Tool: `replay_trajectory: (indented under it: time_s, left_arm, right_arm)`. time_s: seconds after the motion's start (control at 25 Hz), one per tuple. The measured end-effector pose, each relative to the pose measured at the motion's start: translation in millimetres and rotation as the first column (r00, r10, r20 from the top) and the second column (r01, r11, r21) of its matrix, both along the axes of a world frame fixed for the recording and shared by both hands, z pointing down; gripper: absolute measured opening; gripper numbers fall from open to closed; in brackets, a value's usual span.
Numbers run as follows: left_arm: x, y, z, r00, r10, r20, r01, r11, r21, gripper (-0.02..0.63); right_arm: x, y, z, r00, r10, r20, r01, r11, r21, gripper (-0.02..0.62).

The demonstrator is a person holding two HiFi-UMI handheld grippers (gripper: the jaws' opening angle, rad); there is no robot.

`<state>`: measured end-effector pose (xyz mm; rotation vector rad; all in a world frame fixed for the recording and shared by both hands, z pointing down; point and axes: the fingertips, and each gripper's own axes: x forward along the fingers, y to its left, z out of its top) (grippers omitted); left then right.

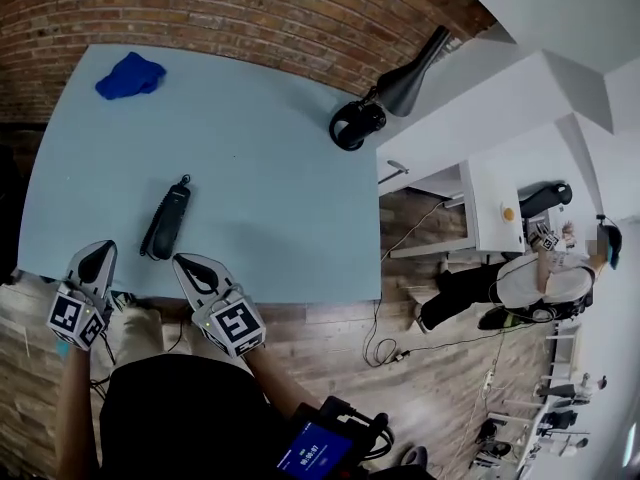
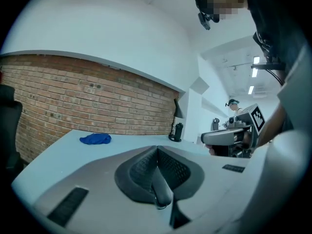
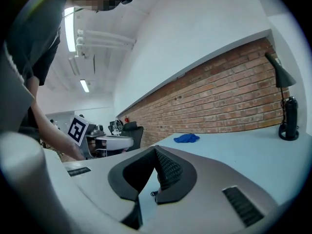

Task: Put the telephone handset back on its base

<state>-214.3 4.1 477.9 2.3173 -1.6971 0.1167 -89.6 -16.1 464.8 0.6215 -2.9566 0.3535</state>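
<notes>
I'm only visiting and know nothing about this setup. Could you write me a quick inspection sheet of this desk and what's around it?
Surface: light blue tabletop, set against the brick wall.
Job's things: slim black telephone lies near the front edge, untouched; handset and base cannot be told apart.
Clutter: crumpled blue cloth at the far left corner; black desk lamp at the far right corner.
Grippers: left gripper and right gripper are both shut and empty, at the front edge, clear of the telephone.
Cables: thin black cable loops on the wooden floor right of the table.
Surroundings: red brick wall, white desk, seated person.
</notes>
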Motion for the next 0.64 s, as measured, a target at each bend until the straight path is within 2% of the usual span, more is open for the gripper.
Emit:
replay_trajectory:
  time_s: [0.24, 0.64]
  left_arm:
    - [21.1, 0.7, 12.7, 1.0, 0.017, -0.004, -0.017, 1.0, -0.019, 0.029]
    - [52.5, -4.4, 23.1, 1.0, 0.02, 0.015, -0.02, 0.999, -0.043, 0.029]
  right_arm:
    - [25.1, -3.6, 4.1, 0.998, 0.056, 0.005, -0.056, 0.998, 0.006, 0.018]
    - [59.9, 3.7, 12.5, 0.998, 0.06, 0.021, -0.06, 0.998, -0.003, 0.018]
